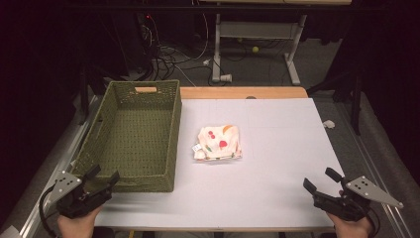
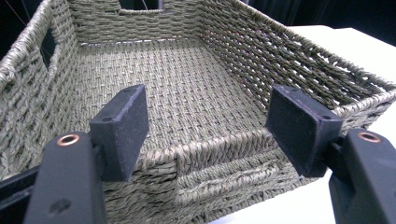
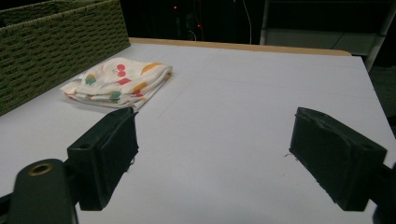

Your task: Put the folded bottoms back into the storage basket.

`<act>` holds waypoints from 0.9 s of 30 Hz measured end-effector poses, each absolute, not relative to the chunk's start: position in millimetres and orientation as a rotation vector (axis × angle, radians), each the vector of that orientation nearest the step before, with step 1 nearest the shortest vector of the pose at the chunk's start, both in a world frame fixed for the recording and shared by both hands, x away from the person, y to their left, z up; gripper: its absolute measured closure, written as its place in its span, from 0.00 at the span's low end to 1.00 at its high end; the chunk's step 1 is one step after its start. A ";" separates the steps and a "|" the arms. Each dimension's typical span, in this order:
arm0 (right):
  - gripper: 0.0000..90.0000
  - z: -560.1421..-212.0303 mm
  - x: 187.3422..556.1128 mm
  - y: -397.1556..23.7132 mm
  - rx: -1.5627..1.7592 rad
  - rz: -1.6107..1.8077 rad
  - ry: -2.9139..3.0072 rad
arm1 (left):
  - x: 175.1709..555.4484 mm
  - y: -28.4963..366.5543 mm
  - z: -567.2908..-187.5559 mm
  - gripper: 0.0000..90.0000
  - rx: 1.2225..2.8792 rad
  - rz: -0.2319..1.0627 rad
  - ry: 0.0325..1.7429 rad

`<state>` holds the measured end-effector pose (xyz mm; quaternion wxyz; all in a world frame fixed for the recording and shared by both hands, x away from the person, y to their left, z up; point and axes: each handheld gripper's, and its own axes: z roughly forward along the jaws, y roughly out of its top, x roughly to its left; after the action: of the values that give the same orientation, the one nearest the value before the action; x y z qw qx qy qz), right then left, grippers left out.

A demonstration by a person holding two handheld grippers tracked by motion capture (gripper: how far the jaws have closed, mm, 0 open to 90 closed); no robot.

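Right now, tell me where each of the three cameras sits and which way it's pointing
High view: fixed above the person's side, facing forward and down on the table; shows both hands, left gripper, right gripper.
Left gripper view: rides the left gripper, facing into the green woven basket; its open jaws frame the near rim.
Right gripper view: rides the right gripper, facing across the table toward the folded patterned cloth; jaws open.
Shared: basket and cloth appear in both the high and right gripper views.

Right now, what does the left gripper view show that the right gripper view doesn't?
Left gripper view: the basket's woven floor, bare inside, and the handle slot in its side wall. Right gripper view: the folded patterned cloth lying on the white table beside the basket, apart from it. Both: the green woven basket, each behind its own open black jaws.
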<state>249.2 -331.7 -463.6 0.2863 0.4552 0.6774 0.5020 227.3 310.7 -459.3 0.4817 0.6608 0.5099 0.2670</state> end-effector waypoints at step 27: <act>0.17 -465.4 250.3 -331.1 1.219 1.338 1.828 | 228.9 300.8 -453.3 0.31 1.616 0.639 1.211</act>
<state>250.3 -331.1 -465.4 0.2808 0.4546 0.6820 0.4994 228.9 300.8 -453.3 0.4898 0.6652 0.4985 0.2629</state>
